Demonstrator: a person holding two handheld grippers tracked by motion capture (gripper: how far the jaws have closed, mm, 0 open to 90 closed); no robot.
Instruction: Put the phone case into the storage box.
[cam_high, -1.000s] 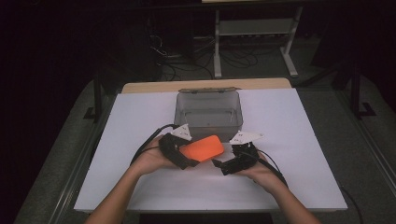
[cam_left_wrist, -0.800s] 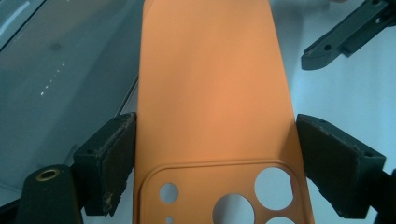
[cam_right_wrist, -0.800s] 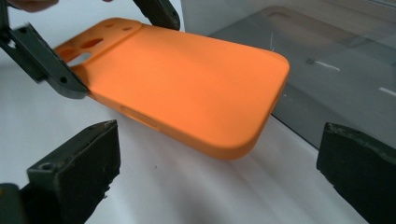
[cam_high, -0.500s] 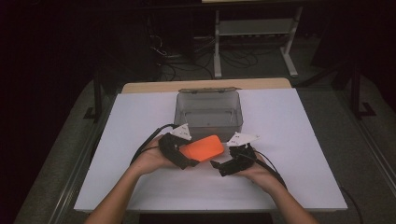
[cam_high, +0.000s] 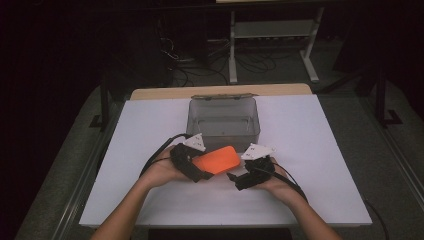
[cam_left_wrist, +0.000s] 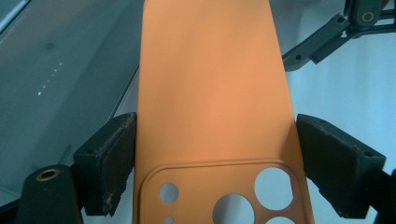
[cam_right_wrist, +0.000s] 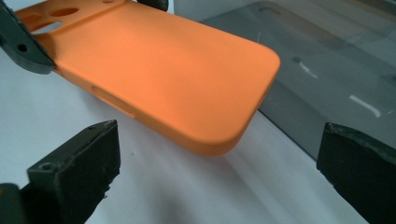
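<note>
At the bottom of the high view the person's forearms come in, and just above them, in the lower middle of the frame, the left hand-held gripper (cam_high: 202, 172) is clamped on the camera-cutout end of the orange phone case (cam_high: 217, 159), its pads pressing both long edges as the left gripper view shows, so the case (cam_left_wrist: 210, 88) juts out flat from the jaws. To its right in the high view the right hand-held gripper (cam_high: 234, 179) stands with its jaws spread wide and nothing between them; in the right gripper view the free rounded corner of the case (cam_right_wrist: 168, 79) lies ahead of the two pads, above the white tabletop (cam_right_wrist: 93, 121). Beyond the case, toward the upper middle of the high view, sits the grey clear plastic box (cam_high: 223, 118), its near wall close to the far end of the case. The step looks like a handover or a two-handed carry toward the box; to do it well, the right jaws should slide level over the free end, square to its long edges, and close firmly before the left lets go, keeping the case flat and clear of the box wall
</note>
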